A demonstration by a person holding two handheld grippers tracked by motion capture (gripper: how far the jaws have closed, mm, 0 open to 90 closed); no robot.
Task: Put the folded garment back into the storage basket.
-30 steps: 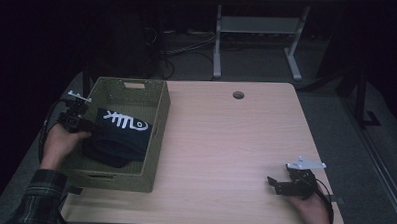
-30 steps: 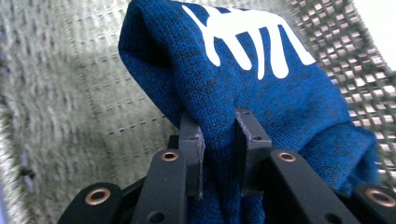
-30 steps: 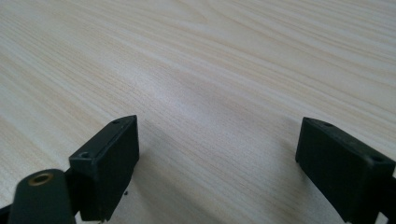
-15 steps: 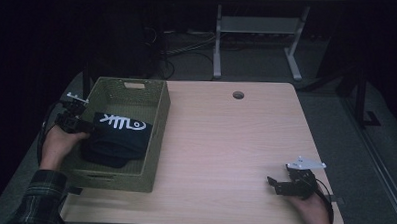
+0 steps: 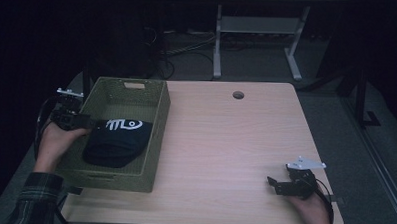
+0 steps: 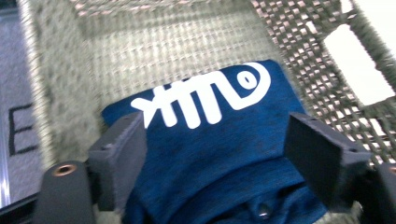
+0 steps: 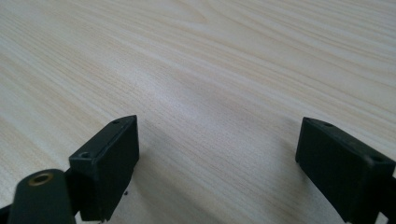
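A folded dark blue garment printed with a white fish-skeleton design lies inside a green woven basket on the left part of a pale wooden table, seen from the high view. The person's left tongs sit at the basket's left wall, at the garment's near-left edge; their jaws have just been opening and now stand wide apart. In the left gripper view the garment lies below and between the two spread black jaws of the left tongs, the white print facing up against the basket's weave, and the pads do not press on the cloth. At the table's near right corner the right tongs rest in the person's right hand, well apart from the basket. The right gripper view shows the right tongs released, jaws wide with nothing between them, over the bare wood grain of the table
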